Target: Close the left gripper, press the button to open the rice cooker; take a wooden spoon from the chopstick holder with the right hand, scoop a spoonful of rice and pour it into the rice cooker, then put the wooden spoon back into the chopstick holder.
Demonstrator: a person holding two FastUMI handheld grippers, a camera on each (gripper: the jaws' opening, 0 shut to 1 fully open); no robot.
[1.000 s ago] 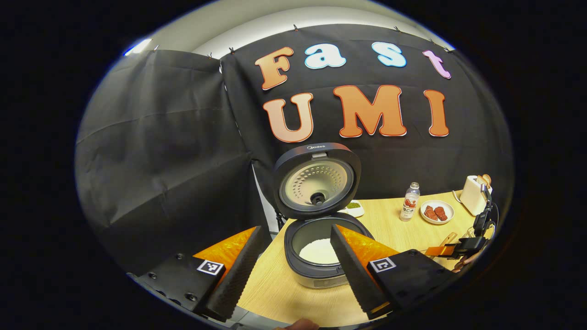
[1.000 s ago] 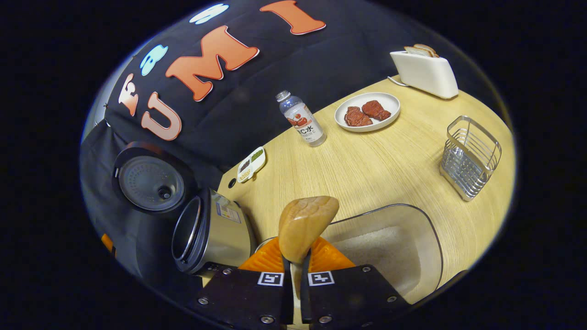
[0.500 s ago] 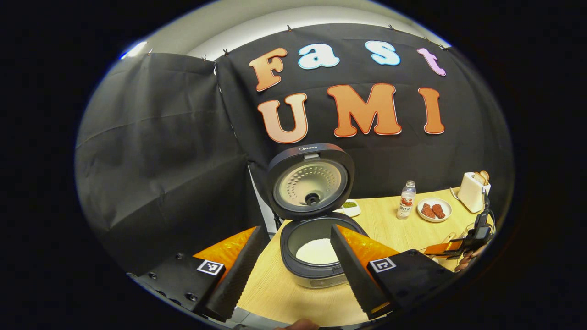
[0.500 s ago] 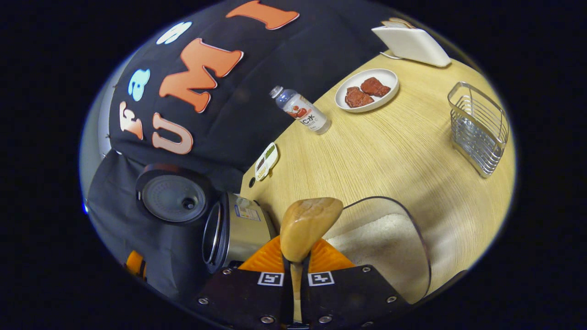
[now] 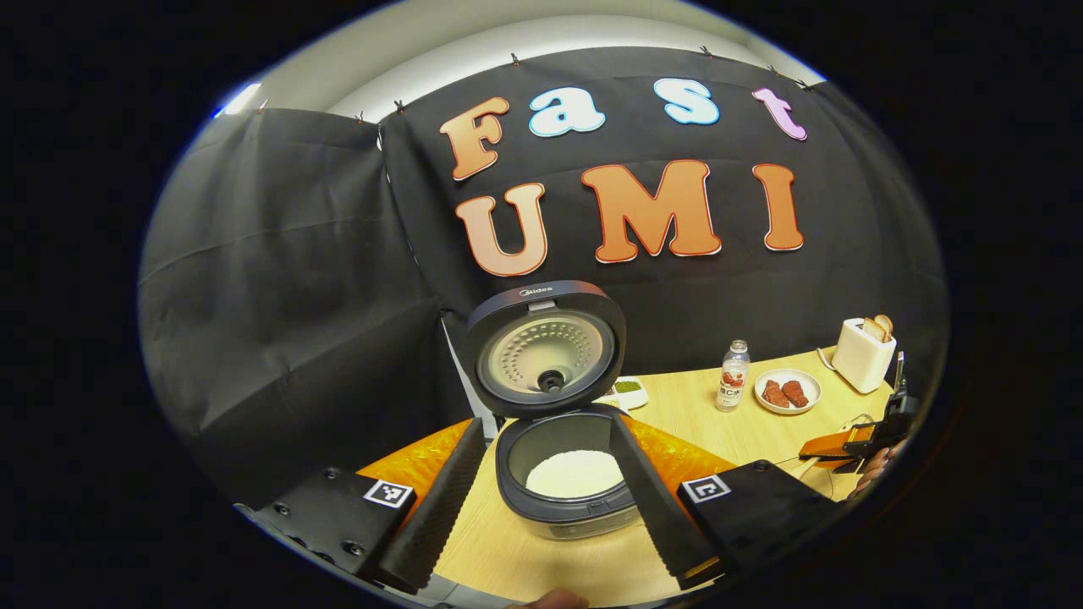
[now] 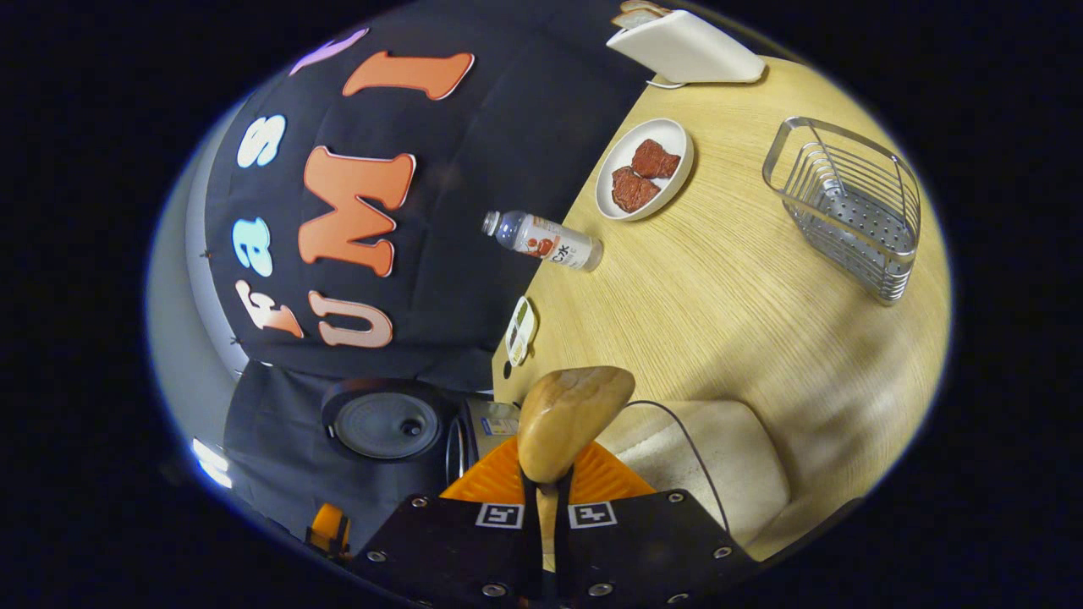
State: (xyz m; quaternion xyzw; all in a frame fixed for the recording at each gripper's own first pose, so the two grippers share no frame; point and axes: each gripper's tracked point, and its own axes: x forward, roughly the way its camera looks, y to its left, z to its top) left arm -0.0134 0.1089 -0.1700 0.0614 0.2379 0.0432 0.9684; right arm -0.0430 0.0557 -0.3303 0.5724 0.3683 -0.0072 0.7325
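Right gripper (image 6: 548, 499) pinches wooden spoon (image 6: 571, 419) at handle, bowl over clear rice container (image 6: 719, 461). Left gripper (image 5: 541, 499) fingers spread, rice cooker (image 5: 563, 474) open ahead. Spoon judged light, stiff, smooth; hold on handle looks right.

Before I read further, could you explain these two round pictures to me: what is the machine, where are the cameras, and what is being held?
There is no robot: a person holds one two-finger gripper in each hand, and each carries a forward-looking camera. The left gripper view shows the left gripper with jaws apart, holding nothing, facing the rice cooker, whose lid stands open over white rice. The right gripper view, strongly tilted, shows the right gripper with jaws shut on a wooden spoon above a clear rice container. On the table stand a bottle, a plate, a toaster and a wire chopstick holder.
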